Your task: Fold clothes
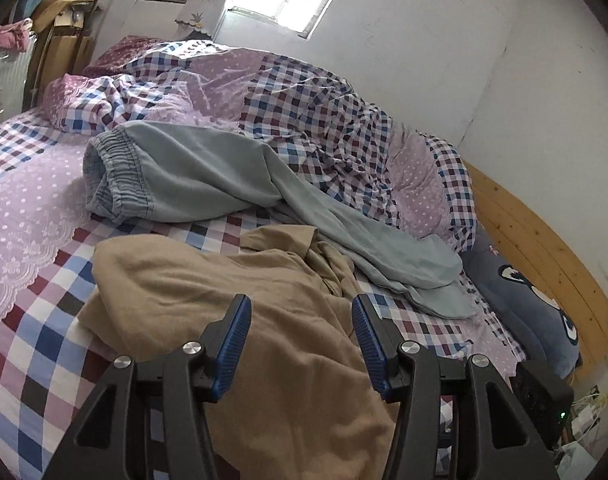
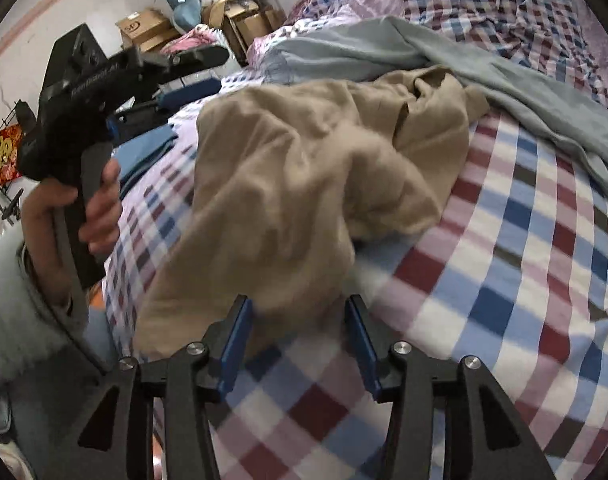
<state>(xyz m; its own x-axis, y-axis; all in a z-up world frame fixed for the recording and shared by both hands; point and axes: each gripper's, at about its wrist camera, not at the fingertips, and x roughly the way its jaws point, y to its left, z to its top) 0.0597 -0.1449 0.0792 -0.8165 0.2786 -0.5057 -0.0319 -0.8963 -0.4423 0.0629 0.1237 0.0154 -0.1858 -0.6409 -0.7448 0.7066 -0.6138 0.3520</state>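
- The left gripper (image 1: pixel 302 320) hovered over the near part of the tan garment (image 1: pixel 224 280), its jaws spread with cloth showing under the gap; no pad pressed on the fabric, so it held nothing.
- In the right wrist view that same left gripper (image 2: pixel 196 70) was raised at the left of the heap, gripped by the person's hand (image 2: pixel 84 208), pointing across the top of the tan garment (image 2: pixel 304 168) rather than down into it.
- The tan garment lay crumpled on the checked bed (image 1: pixel 44 344), its bulk to the near left and a bunched end, perhaps a collar, running up and right toward the grey trousers (image 1: pixel 208 176).
- The trousers lay beyond it, waistband far left and legs trailing down to the right, one leg just touching or overlapping the tan garment's far right end; I could not tell which.
- The right gripper (image 2: pixel 300 330) sat at the tan garment's near lower edge, jaws apart, a hem of cloth reaching into the gap. The left pad seemed to brush it, but the blur hid whether anything was pinched; I judged it not gripped.
- Judgement: the right gripper was nearer a usable edge, so the coming grasp turned on it closing on that hem while the left found the opposite edge.
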